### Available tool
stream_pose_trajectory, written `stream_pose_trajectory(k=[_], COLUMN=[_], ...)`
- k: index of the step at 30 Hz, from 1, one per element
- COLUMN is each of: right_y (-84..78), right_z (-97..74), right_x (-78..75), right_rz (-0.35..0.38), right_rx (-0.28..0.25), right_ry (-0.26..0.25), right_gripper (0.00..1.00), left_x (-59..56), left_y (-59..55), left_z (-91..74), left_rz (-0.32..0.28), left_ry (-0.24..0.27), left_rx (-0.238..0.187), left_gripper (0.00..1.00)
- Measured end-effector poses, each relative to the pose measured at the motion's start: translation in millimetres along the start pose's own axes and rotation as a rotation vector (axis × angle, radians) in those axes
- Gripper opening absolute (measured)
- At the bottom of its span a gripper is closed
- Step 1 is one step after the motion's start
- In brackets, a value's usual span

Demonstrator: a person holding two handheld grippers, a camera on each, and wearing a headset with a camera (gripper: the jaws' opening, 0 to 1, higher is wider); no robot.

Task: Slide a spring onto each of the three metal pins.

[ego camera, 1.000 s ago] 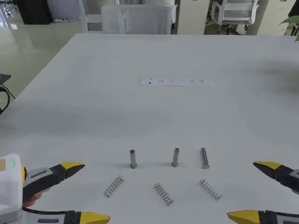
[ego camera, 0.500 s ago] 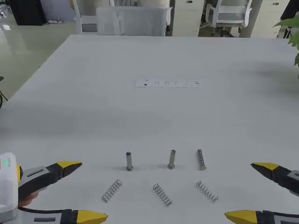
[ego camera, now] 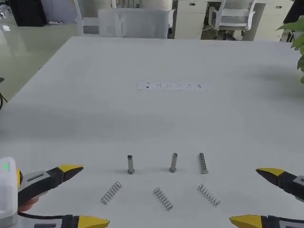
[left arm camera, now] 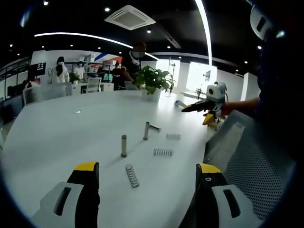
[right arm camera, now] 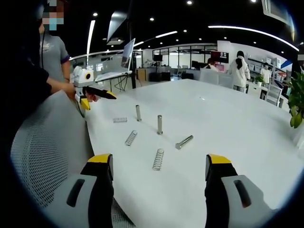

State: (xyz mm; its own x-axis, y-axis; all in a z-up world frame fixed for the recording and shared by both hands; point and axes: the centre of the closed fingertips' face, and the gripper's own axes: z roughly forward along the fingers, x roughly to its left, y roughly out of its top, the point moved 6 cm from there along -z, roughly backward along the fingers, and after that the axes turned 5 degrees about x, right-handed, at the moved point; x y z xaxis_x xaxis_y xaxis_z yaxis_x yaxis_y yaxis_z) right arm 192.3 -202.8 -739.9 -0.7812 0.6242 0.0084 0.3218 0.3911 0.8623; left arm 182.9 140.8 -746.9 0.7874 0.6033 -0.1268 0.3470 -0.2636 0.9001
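Three pins sit in a row near the front of the table (ego camera: 156, 118): the left pin (ego camera: 130, 164) and the middle pin (ego camera: 174, 162) stand upright, while the right pin (ego camera: 202, 163) lies on its side, as the right gripper view shows plainly; all three are bare. At about 6 o'clock of each pin, near it but apart, lies a spring: the left spring (ego camera: 110, 193), the middle spring (ego camera: 162, 198) and the right spring (ego camera: 208, 195), all flat on the table and untouched. Seen from the middle pin, the left hand-held gripper (ego camera: 88, 194) sits at about 8 o'clock and the right hand-held gripper (ego camera: 251, 195) at about 4 o'clock; both have their jaws spread wide and hold nothing, each apart from its nearest spring. At 12 o'clock, well beyond the pins, a socket strip (ego camera: 173, 86) is set into the table.

Over the last second the whole head view has slid a little, so it is the camera that moved; pins and springs keep the same pattern among themselves, and both hand-held grippers stay much where they were, still spread. That reads as a pause before the first pick: no spring is on a pin yet, so the task is at its very start; the fallen right pin will likely need standing up, or threading sideways.
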Motion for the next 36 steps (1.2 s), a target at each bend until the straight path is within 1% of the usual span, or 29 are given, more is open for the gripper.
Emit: stream_pose_trajectory(k=[6,18,25,29,36], right_y=[4.1,-3.2,-4.1,-3.3,0.1], right_z=[-0.1,-1.8,-2.9,-2.6,2.8], right_x=[-0.5,0.0,-3.5,-5.1,-11.0], right_rz=[-0.003,0.018,0.024,0.029,0.04], right_rx=[-0.004,0.017,0.022,0.022,0.043], right_ry=[-0.004,-0.017,-0.025,-0.032,-0.033], right_gripper=[0.79,0.77,0.77,0.75,0.73], left_x=[0.8,2.3,0.4,0.1,-3.3], left_y=[-1.6,-1.9,-1.9,-0.6,1.3], left_z=[-0.7,2.2,5.1,5.2,3.7], left_rz=[-0.001,-0.001,-0.001,0.001,0.013], left_ry=[0.0,-0.005,-0.012,-0.013,-0.015], left_rx=[0.002,0.0,0.003,-0.003,-0.011], left_gripper=[0.8,0.8,0.8,0.79,0.79])
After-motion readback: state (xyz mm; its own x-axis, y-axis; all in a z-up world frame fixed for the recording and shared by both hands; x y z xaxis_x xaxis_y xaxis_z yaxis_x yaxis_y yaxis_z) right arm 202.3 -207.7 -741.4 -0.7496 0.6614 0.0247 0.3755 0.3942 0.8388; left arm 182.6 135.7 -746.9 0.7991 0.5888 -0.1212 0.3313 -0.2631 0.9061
